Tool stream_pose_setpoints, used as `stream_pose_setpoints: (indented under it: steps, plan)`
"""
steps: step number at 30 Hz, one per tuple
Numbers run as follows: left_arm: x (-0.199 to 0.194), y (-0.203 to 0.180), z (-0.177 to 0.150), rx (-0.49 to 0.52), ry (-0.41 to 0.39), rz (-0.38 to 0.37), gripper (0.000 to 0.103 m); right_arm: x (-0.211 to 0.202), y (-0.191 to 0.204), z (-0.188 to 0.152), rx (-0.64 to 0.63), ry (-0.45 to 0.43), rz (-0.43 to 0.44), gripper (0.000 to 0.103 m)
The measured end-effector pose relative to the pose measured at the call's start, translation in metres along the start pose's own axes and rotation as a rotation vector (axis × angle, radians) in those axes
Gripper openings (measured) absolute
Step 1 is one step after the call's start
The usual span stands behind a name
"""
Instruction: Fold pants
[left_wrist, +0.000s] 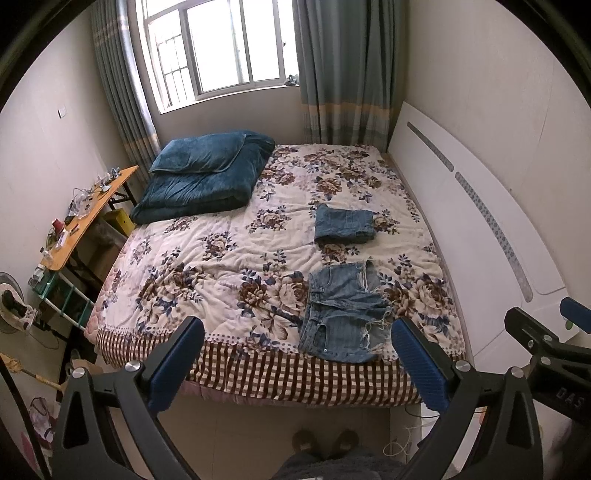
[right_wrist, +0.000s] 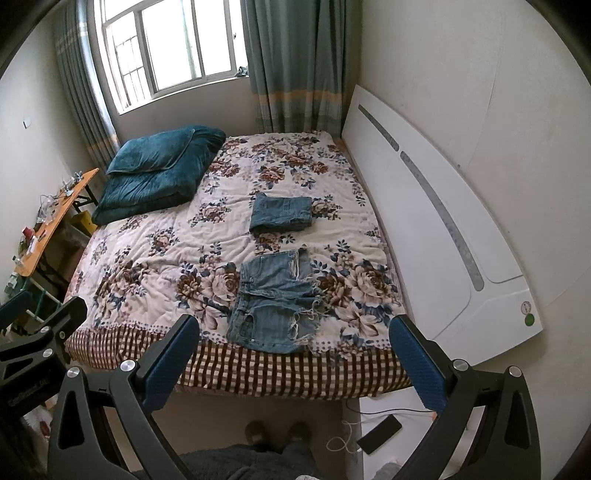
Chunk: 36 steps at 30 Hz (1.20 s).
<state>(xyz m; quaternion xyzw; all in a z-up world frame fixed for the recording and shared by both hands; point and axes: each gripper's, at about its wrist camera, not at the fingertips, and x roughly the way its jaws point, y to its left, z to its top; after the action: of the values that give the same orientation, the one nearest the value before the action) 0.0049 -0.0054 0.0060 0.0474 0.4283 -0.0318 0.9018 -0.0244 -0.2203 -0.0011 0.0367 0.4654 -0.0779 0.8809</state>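
Note:
A pair of light blue denim shorts (left_wrist: 341, 312) lies spread flat near the front edge of the bed; it also shows in the right wrist view (right_wrist: 275, 306). A darker denim garment (left_wrist: 345, 223) lies folded farther back on the bed, also visible in the right wrist view (right_wrist: 282, 214). My left gripper (left_wrist: 297, 352) is open and empty, held above the floor in front of the bed. My right gripper (right_wrist: 295, 352) is open and empty at the same height, to the right of the left one.
The bed has a floral quilt (left_wrist: 221, 251) with a checked border. A folded teal blanket and pillow (left_wrist: 207, 173) sit at the back left. A white headboard (right_wrist: 424, 206) runs along the right. A cluttered wooden side table (left_wrist: 88, 210) stands left. A phone (right_wrist: 378, 434) lies on a white stand.

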Motion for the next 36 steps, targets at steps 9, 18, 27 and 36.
stream_pose_setpoints:
  steps: [9, 18, 27, 36]
  plan:
    - [0.000, 0.000, -0.001, -0.002, -0.004, 0.003, 0.103, -0.002, -0.003, 0.003, 0.004, -0.001, 0.008, 0.103]
    - [0.000, -0.002, 0.004, -0.003, -0.001, 0.001, 0.103, -0.002, -0.003, 0.001, 0.007, -0.001, 0.012, 0.103]
    - [-0.001, -0.007, 0.010, -0.011, -0.003, 0.009, 0.103, 0.002, -0.009, 0.001, 0.006, 0.008, 0.027, 0.103]
    - [0.058, -0.020, 0.033, -0.064, -0.091, 0.144, 0.103, 0.063, -0.031, 0.022, 0.026, -0.043, 0.104, 0.103]
